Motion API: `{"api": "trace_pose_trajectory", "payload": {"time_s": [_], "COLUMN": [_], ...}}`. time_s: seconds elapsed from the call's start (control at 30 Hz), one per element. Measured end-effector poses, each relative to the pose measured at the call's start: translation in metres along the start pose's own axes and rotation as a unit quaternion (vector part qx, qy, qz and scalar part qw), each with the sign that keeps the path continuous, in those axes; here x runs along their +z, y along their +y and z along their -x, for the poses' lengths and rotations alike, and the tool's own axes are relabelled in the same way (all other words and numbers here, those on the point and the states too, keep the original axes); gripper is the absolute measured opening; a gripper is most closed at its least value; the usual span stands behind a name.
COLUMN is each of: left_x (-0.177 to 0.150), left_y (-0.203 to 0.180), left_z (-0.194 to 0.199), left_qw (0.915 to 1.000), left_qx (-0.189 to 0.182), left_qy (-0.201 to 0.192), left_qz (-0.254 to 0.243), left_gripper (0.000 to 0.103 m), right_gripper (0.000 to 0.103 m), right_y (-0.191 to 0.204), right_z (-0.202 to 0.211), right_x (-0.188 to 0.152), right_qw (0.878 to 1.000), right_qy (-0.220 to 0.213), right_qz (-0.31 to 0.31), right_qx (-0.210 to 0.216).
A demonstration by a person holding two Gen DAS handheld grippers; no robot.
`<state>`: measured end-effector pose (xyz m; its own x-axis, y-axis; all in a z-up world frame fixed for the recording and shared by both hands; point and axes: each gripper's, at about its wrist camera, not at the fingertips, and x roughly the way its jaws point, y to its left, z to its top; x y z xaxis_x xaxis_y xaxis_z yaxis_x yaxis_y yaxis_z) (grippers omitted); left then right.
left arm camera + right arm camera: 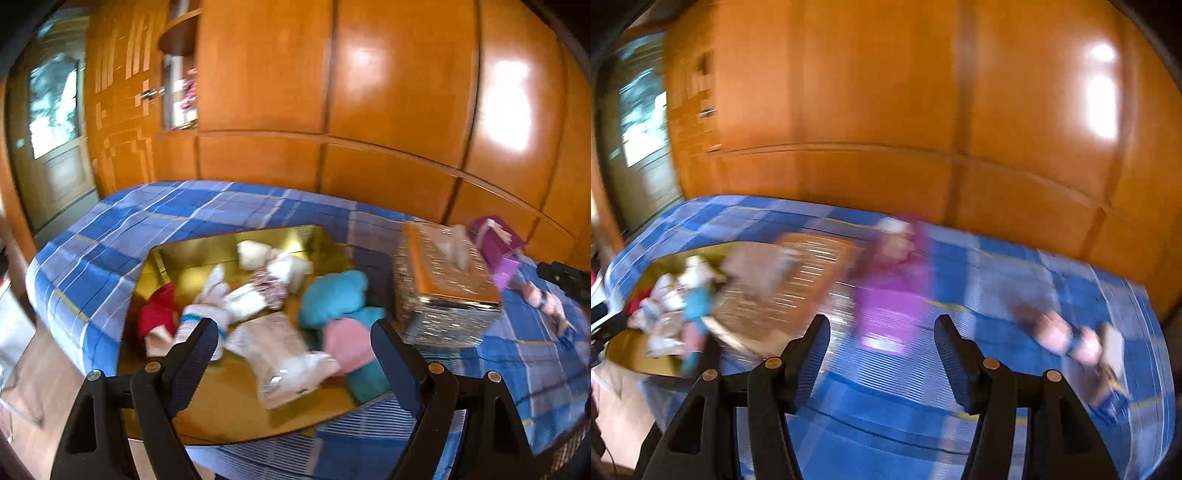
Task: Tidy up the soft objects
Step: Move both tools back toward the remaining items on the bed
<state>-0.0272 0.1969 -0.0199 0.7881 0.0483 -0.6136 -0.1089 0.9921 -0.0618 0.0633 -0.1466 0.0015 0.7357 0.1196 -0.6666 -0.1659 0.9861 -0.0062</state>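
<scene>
A shiny gold tray (221,413) lies on the blue plaid bed and holds several soft toys: a red one (157,317), white bunnies (210,299), a teal plush (332,295) with a pink part (347,343). My left gripper (293,332) is open and empty, held above the tray's near side. My right gripper (882,332) is open and empty above the bedspread, in front of a purple soft object (890,306). A pink plush toy (1067,336) lies to its right. The right wrist view is blurred.
A glittery tissue box (443,284) stands right of the tray, with the purple object (498,243) behind it. The pink toy (546,302) lies at the far right. Wooden wardrobe panels (332,92) rise behind the bed. A door (55,129) is at left.
</scene>
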Motion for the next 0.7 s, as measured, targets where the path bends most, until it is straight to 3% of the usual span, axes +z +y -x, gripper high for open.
{"api": "trace_pose_trajectory", "payload": {"time_s": [0.13, 0.23, 0.33, 0.53, 0.7], "left_x": [0.004, 0.007, 0.008, 0.007, 0.004], "left_y": [-0.034, -0.063, -0.091, -0.144, -0.183], "left_z": [0.009, 0.011, 0.011, 0.006, 0.003], "left_qw": [0.9979, 0.9939, 0.9874, 0.9728, 0.9589], "left_qx": [-0.046, -0.08, -0.116, -0.162, -0.19], "left_qy": [0.003, 0.007, 0.016, 0.032, 0.043], "left_qz": [-0.045, -0.077, -0.107, -0.162, -0.206], "left_gripper": [0.085, 0.085, 0.085, 0.085, 0.085], "right_gripper": [0.059, 0.059, 0.061, 0.07, 0.07], "right_y": [-0.08, -0.145, -0.21, -0.333, -0.383], "right_z": [-0.007, -0.009, -0.002, 0.004, -0.03], "right_x": [-0.011, -0.024, -0.038, -0.063, -0.087], "right_qw": [0.995, 0.983, 0.966, 0.917, 0.888], "right_qy": [0.041, 0.072, 0.088, 0.1, 0.144], "right_qz": [-0.086, -0.153, -0.22, -0.357, -0.41], "right_qx": [-0.042, -0.073, -0.101, -0.145, -0.15]}}
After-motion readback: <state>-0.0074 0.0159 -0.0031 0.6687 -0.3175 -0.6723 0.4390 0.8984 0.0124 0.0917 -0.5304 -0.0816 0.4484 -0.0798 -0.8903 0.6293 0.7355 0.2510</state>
